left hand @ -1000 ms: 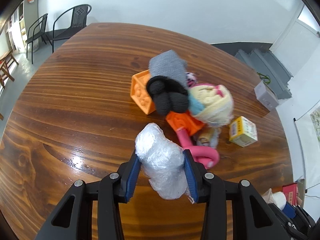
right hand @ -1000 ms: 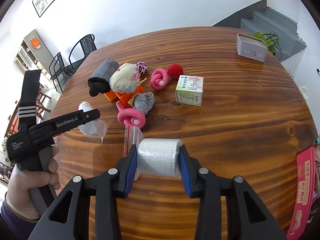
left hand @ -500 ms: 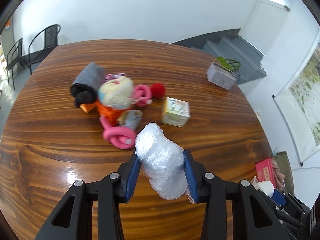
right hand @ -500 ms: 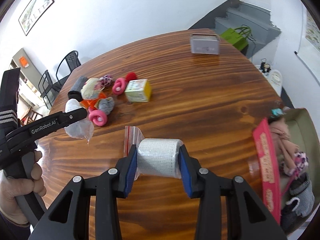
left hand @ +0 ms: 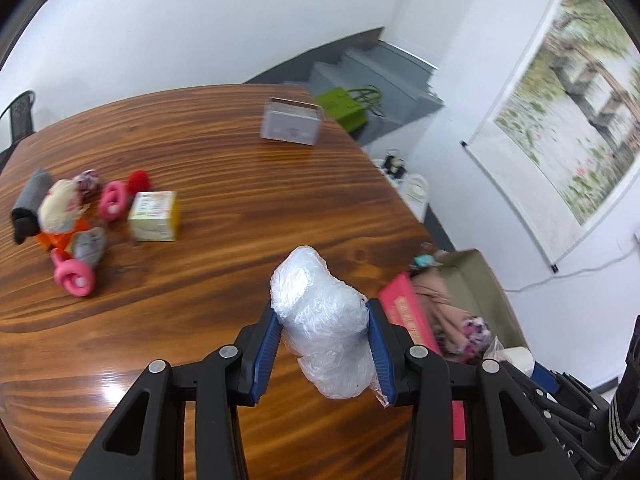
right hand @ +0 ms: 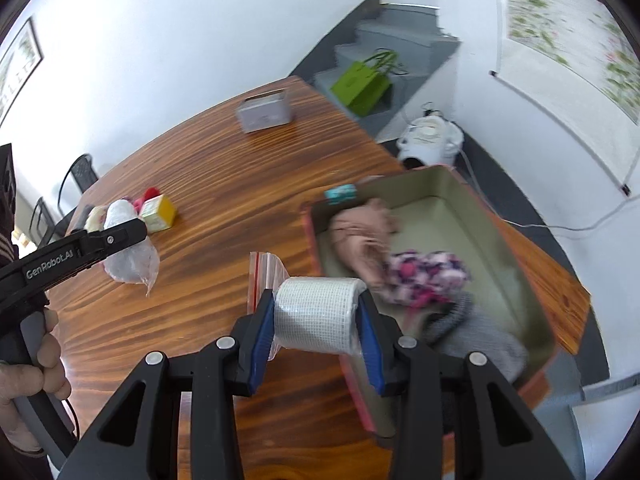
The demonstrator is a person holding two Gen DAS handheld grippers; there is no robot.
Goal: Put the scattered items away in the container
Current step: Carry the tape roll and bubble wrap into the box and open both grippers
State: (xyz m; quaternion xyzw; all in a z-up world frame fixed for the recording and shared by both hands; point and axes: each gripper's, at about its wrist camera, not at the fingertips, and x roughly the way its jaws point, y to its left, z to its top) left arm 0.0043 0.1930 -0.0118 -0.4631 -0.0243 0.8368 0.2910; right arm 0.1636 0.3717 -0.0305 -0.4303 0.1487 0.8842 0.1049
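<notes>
Container (right hand: 472,188) interior in right view only.

White-walled room around a round wooden table (left hand: 248,168)

Grey stairs (right hand: 400,46) rise in the corner, with a green bag (right hand: 362,84) on a low step. A landscape wall hanging (left hand: 568,108) covers the right wall; black metal chairs (right hand: 82,170) stand beyond the table; the floor is dark grey.

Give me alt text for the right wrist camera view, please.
The right gripper clamps a white mesh tape roll beside an open box holding clothes, on a wooden table. The left gripper carries a plastic-wrapped bundle.
</notes>
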